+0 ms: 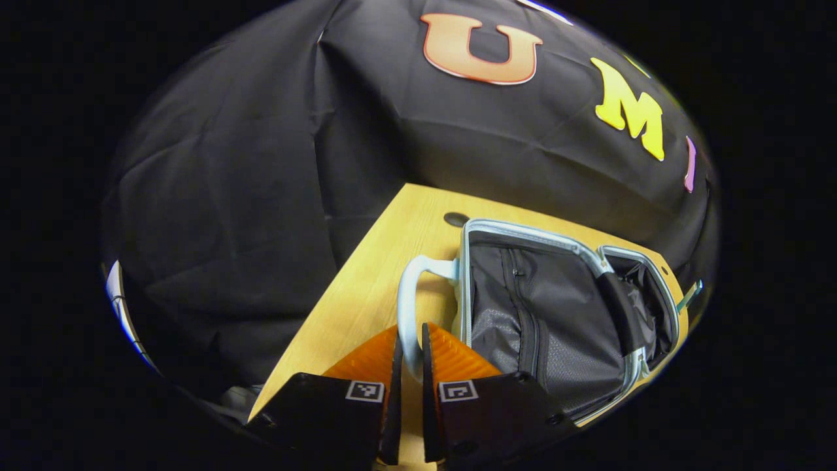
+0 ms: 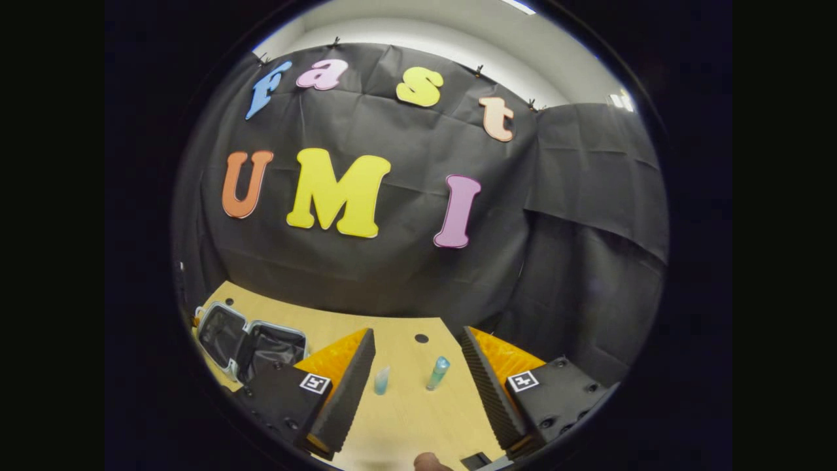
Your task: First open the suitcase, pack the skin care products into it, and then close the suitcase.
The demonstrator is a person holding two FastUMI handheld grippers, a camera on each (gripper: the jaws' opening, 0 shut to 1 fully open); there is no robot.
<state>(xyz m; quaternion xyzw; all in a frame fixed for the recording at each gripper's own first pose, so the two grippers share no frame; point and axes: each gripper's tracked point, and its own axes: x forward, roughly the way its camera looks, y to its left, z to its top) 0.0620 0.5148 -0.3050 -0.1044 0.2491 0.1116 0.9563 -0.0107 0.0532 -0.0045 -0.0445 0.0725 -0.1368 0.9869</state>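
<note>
The small suitcase (image 1: 549, 314) lies open on the wooden table (image 1: 366, 288), both halves showing black lining with a zipped mesh pocket. Its pale curved handle (image 1: 409, 294) runs between the fingers of my left gripper (image 1: 410, 335), which is shut on it. In the right gripper view the open suitcase (image 2: 248, 343) sits at the far left. Two small skin care bottles stand on the table ahead of my right gripper (image 2: 418, 386): a pale blue one (image 2: 382, 380) and a teal one (image 2: 438, 373). That gripper is wide open, above the table and short of both bottles, holding nothing.
A round cable hole (image 2: 422, 338) sits in the tabletop (image 2: 405, 418) behind the bottles, also near the suitcase's far corner (image 1: 456, 218). Black cloth walls close the booth behind and to the right. A fingertip (image 2: 428, 462) shows at the bottom edge.
</note>
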